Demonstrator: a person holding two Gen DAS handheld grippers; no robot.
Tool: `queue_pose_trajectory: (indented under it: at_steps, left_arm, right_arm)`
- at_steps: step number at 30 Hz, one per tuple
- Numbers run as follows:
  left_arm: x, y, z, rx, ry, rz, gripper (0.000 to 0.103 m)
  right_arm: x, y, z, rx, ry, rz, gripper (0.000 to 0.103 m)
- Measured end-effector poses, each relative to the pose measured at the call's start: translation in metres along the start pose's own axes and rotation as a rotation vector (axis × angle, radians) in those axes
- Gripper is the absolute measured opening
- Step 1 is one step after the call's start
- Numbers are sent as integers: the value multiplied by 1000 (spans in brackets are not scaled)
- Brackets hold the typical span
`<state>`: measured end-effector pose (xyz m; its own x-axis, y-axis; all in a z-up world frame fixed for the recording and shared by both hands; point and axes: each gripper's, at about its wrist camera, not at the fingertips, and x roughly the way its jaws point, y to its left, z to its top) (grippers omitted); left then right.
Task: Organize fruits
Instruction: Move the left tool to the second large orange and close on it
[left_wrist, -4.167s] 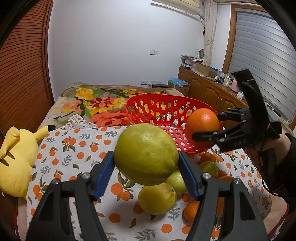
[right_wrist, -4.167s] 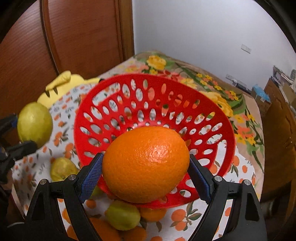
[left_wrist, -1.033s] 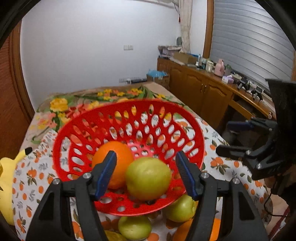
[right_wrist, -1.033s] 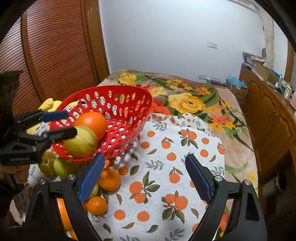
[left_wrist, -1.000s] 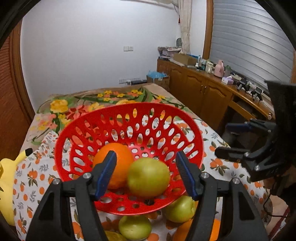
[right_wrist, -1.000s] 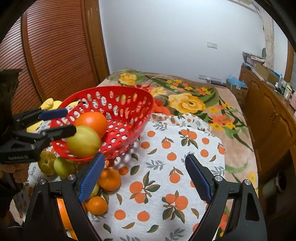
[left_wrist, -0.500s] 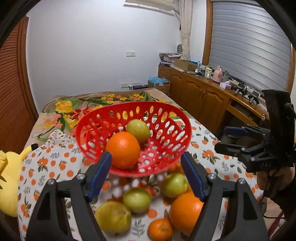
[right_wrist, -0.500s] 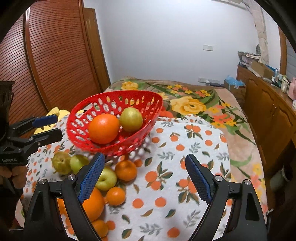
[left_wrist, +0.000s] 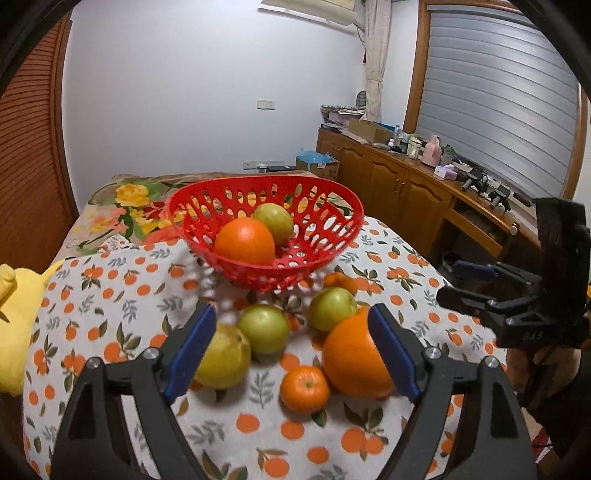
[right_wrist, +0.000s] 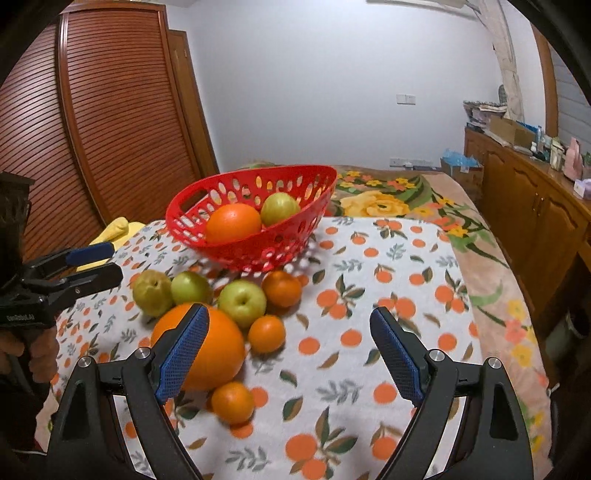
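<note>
The red basket (left_wrist: 334, 201) stands on the orange-print cloth (left_wrist: 110, 295) and holds one orange (left_wrist: 244, 241) and one green fruit (left_wrist: 274, 220). Loose fruit lies on the cloth just in front of it: a large orange (left_wrist: 351, 360), two green apples (left_wrist: 263, 329), a pear (left_wrist: 223, 356) and small mandarins (left_wrist: 304, 388). The left gripper (left_wrist: 291, 354) is empty above this pile, its jaws opening. The right gripper (right_wrist: 290, 352) is spread wide and empty. A yellow plush (left_wrist: 13, 314) lies at the cloth's left edge.
</note>
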<state>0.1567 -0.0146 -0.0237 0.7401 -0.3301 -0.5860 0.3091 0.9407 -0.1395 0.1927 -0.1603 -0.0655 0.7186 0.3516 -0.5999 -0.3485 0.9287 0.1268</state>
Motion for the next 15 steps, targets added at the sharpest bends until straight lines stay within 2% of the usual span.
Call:
queue_pose_trajectory:
  at_steps: [7, 15]
  left_arm:
    - [-9, -7, -16, -16, 12, -3, 84]
    - [14, -29, -23, 3, 77, -45, 84]
  right_arm:
    - [-7, 7, -28, 2, 14, 2, 91]
    - [-11, 2, -50, -1, 48, -13, 89]
